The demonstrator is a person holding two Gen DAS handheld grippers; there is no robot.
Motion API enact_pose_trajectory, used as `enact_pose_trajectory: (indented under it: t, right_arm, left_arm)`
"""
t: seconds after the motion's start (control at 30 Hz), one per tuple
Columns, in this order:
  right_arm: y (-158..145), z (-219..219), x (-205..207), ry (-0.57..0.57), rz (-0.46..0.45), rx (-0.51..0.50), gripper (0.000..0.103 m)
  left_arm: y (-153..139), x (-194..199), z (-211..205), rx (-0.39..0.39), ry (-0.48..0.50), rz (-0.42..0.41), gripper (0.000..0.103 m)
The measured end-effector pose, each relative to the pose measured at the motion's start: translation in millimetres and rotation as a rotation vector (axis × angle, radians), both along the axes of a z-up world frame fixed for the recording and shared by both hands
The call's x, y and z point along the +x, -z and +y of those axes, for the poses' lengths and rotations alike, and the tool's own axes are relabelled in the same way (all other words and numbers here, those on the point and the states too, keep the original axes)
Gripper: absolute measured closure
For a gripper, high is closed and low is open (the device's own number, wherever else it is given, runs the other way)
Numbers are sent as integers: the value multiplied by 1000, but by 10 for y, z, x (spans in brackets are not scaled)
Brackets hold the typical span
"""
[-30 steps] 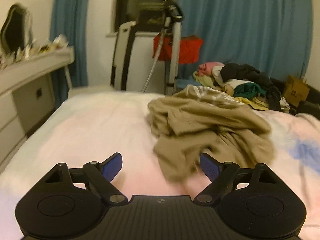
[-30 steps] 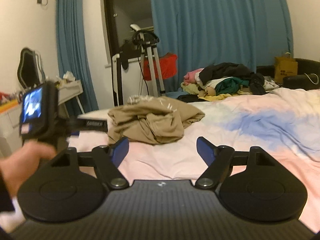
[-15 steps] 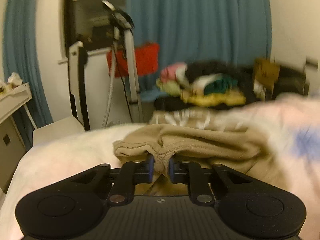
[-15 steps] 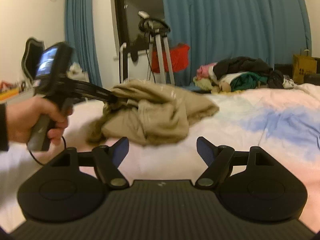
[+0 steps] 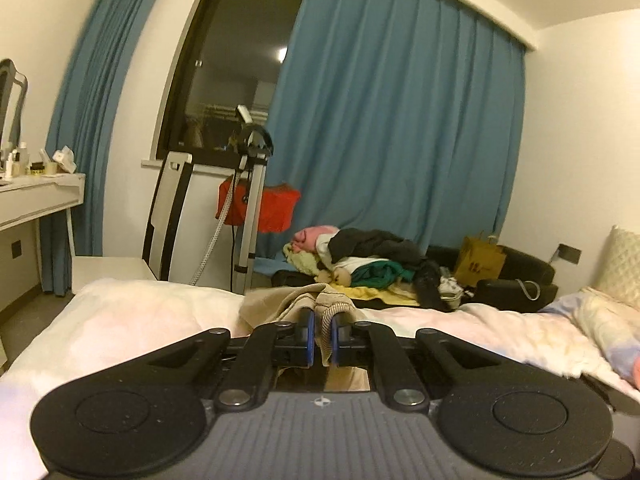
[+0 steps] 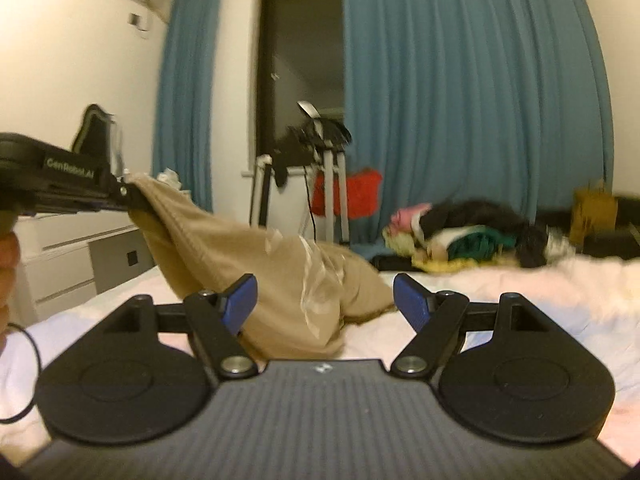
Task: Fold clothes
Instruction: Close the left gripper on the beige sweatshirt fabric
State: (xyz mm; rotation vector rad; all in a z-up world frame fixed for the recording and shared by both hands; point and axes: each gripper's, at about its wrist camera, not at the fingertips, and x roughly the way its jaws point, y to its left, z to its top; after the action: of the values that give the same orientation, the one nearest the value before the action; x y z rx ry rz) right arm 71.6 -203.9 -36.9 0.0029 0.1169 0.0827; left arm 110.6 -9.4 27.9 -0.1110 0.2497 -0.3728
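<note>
A tan garment [image 6: 248,256] hangs from my left gripper [image 6: 132,196] at the upper left of the right wrist view, its lower part still draped on the bed [image 6: 520,304]. In the left wrist view my left gripper [image 5: 322,334] is shut on the tan garment's ribbed hem [image 5: 326,304], pinched between the blue pads. My right gripper [image 6: 324,300] stands open low over the bed, just in front of the garment's lower folds, with nothing pressed between its pads. A hand [image 6: 8,264] holds the left gripper's handle at the left edge.
A pile of mixed clothes [image 5: 368,256] lies beyond the bed's far side by a black sofa [image 5: 516,280] and a brown paper bag [image 5: 478,260]. A garment steamer stand [image 5: 248,200] and a red bag [image 5: 276,208] stand before blue curtains [image 5: 400,120]. A white dresser [image 5: 36,200] lies left.
My left gripper went from open in front of the garment to shut on its hem, then lifted it up off the bed. My right gripper stayed open and shifted slightly closer.
</note>
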Motion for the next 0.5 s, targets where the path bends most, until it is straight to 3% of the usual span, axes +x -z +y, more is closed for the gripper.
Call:
enact_pose_trajectory:
  t: [0.1, 0.27, 0.5]
  right_arm:
    - [-97, -4, -366, -19, 1, -32, 26]
    - [-209, -1, -627, -65, 32, 26, 25]
    - [24, 342, -441, -197, 137, 22, 25]
  left_arm:
    - [-35, -501, -30, -8, 19, -1, 95]
    - [-97, -1220, -39, -18, 52, -69, 95]
    - [141, -1303, 229, -164, 57, -73, 95]
